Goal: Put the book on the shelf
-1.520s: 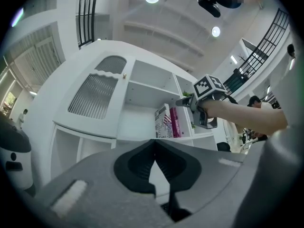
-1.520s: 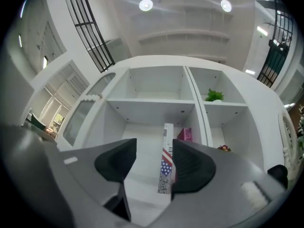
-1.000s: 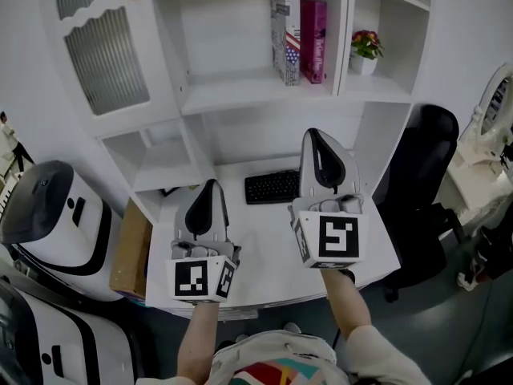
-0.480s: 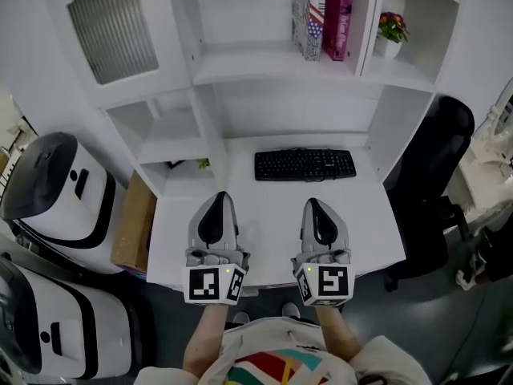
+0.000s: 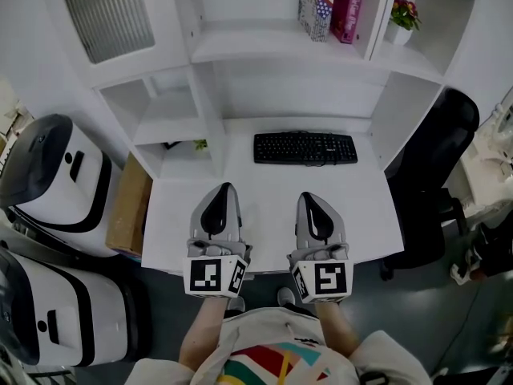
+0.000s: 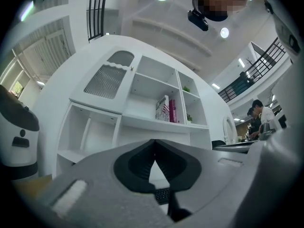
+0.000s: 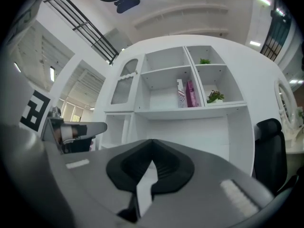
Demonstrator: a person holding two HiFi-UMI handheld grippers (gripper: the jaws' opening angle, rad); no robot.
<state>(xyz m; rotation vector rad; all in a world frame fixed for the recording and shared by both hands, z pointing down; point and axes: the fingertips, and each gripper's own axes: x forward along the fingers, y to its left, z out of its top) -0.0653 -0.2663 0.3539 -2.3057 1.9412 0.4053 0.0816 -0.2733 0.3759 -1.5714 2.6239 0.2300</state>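
Note:
Two books stand upright on the upper shelf: a patterned book and a magenta book beside it. Both grippers rest low over the front edge of the white desk, far below the books. My left gripper has its jaws closed together with nothing between them. My right gripper is likewise shut and empty. Both point toward the shelf unit.
A black keyboard lies at the back of the desk. A potted plant stands in the right shelf compartment. A black chair is at the right. White rounded machines and a cardboard box stand at the left.
Both grippers have come down from in front of the shelves to the desk's front edge, the right one dropping further. The books stay on the shelf.

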